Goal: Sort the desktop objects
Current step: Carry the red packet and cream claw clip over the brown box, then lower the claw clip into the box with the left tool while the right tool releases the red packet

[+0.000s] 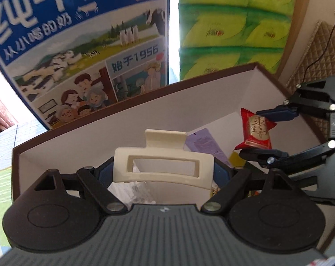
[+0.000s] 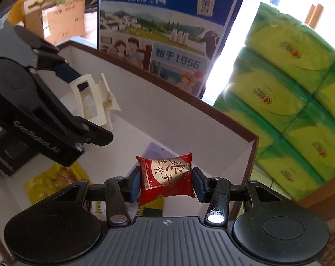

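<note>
The left claw [image 1: 164, 170] pinches a cream hair clip [image 1: 163, 166] and the right claw [image 2: 166, 180] pinches a red date candy [image 2: 167, 177], both above the open box [image 1: 127, 119], so I think each should lower before releasing.

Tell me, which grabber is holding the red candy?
The right gripper pinches the red candy packet; the left gripper holds a cream hair clip.

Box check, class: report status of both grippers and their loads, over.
Left gripper shut on hair clip. Right gripper shut on red snack. Both above the box, packets already inside. Nothing in the way.
</note>
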`<control>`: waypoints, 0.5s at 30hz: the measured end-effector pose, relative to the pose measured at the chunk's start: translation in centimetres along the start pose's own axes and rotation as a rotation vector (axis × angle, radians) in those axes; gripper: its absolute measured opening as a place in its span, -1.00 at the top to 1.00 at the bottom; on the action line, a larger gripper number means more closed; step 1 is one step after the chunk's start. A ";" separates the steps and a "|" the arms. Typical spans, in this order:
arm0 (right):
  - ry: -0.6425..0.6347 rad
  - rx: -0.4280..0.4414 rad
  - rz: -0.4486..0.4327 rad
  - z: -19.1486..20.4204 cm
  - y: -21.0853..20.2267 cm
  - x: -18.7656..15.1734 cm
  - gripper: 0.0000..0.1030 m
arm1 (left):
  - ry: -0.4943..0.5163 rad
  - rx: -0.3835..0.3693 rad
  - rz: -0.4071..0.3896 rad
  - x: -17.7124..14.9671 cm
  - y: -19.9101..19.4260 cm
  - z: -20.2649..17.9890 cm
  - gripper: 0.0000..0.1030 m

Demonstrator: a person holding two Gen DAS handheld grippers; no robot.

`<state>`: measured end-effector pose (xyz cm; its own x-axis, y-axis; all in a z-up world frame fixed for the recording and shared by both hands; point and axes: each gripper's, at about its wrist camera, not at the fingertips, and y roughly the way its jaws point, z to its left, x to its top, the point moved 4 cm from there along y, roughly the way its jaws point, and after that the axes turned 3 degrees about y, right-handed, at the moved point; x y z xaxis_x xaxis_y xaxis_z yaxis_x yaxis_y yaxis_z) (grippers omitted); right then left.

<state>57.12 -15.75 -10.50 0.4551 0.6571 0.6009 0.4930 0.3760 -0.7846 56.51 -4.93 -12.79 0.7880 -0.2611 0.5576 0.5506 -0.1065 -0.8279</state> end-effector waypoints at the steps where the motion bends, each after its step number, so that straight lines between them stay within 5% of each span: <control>1: -0.008 0.000 0.003 -0.2 0.3 0.0 0.12 | -0.002 -0.004 0.006 0.1 0.4 0.0 -0.64; 15: -0.056 0.010 0.008 -1.3 1.5 0.4 0.12 | -0.055 -0.002 0.066 0.6 3.9 0.7 -0.75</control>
<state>59.00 -15.76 -11.19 0.4172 0.6954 0.5851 0.4821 0.3764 -0.7911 59.32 -4.82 -15.63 0.8364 -0.2146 0.5044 0.4966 -0.0928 -0.8630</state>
